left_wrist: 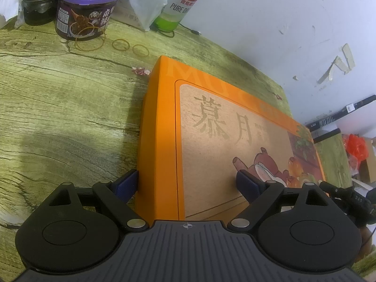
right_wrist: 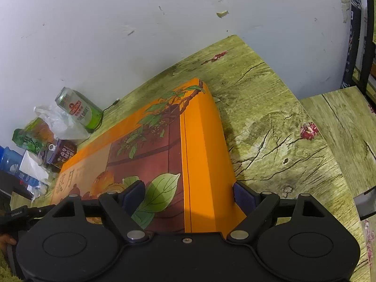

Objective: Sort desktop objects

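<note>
Both spread, the left hand-held gripper (left_wrist: 186, 185) and right hand-held gripper (right_wrist: 188, 193) straddle opposite edges of the orange gift box (left_wrist: 225, 127), which runs lengthwise between them on the tabletop (left_wrist: 70, 108).

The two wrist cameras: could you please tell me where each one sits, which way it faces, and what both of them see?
Left wrist: sits on the left tool, looks forward and down over the left edge of the orange gift box toward a purple-lidded jar; its own fingers straddle the box's corner.
Right wrist: sits on the right tool, looks forward and down over the box's right edge; its fingers straddle that corner.
Shared: the box, the green beer can, the wood-print table, the white wall.
</note>
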Available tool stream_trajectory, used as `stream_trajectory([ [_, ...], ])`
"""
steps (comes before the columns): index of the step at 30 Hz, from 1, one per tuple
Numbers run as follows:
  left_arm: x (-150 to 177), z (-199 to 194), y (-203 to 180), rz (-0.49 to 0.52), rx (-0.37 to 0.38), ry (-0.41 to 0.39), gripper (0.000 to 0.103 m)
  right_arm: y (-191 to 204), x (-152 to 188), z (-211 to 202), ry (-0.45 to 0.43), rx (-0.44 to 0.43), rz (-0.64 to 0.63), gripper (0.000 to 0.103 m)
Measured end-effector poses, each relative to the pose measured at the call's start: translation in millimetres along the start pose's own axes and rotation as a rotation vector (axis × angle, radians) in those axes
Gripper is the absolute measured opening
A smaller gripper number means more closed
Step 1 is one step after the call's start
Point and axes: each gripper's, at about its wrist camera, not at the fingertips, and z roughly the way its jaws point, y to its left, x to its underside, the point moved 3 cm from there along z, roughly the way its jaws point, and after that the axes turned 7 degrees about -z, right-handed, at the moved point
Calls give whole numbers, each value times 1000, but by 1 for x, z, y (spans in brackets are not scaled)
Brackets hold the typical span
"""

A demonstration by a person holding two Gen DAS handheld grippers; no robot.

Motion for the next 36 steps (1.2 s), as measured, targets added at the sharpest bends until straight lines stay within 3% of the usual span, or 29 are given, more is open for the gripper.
stream_trajectory([
  [36, 9, -1, 5, -7, 14, 15, 92, -9, 12, -10, -28, 36, 48, 82],
])
